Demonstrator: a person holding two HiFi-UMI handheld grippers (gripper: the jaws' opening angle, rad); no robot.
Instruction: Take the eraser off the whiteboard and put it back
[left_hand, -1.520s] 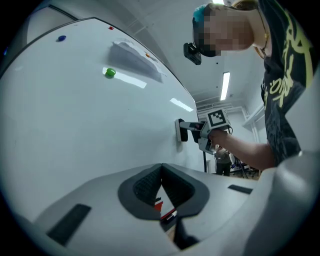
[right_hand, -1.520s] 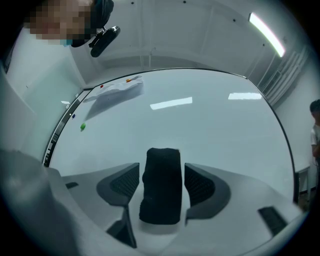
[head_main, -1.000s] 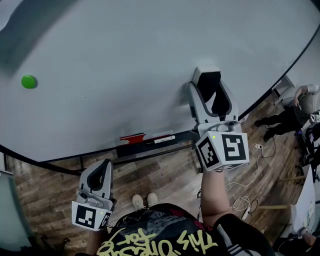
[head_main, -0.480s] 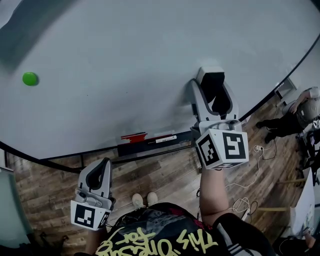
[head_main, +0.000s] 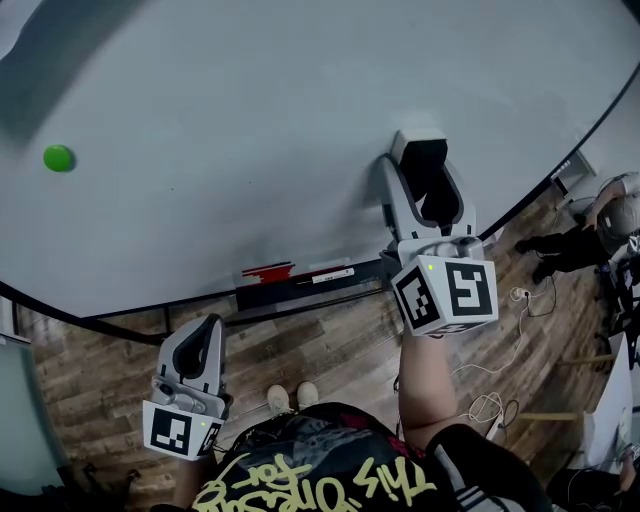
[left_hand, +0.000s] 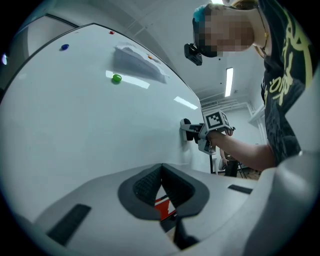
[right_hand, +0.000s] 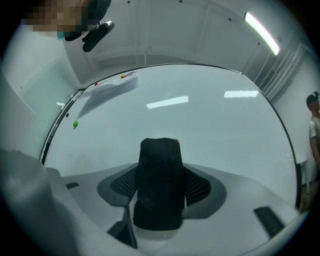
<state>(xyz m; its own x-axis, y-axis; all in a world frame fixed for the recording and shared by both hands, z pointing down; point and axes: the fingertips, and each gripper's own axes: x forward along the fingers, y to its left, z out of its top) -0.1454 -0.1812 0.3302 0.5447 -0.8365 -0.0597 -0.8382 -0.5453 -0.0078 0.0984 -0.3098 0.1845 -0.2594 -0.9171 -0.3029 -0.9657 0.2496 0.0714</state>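
Looking down from the head view, you have the right gripper (head_main: 424, 175) raised against the lower right part of the whiteboard (head_main: 250, 110). Its jaws are clenched on the black eraser (right_hand: 159, 185).

- Right gripper view: the eraser stands upright between the two ribbed pads and fills the gap. Its felt side faces the camera. The board fills the background beyond it.
- Eraser position: its far end sits at the board surface, just above the board's lower edge. The left gripper view shows it against the board with a faint shadow beside it. You cannot tell from any view whether it is touching or a hair apart.
- Your left gripper (head_main: 203, 340) hangs low and near your body, over the wooden floor (head_main: 330, 340), well apart from the board. Its jaws are closed together with nothing between them. A sliver of red shows through the small gap below the pads in its own view.
- The marker tray (head_main: 310, 284) runs along the board's lower edge, between the two grippers. A red marker (head_main: 263, 271) lies at its left end.
- A green magnet (head_main: 58, 158) sits on the board far to the left, well apart from the eraser.
- A sheet of paper (right_hand: 112, 85) is pinned near the board's top edge.
- A bystander (head_main: 600, 210) stands on the floor at the far right.
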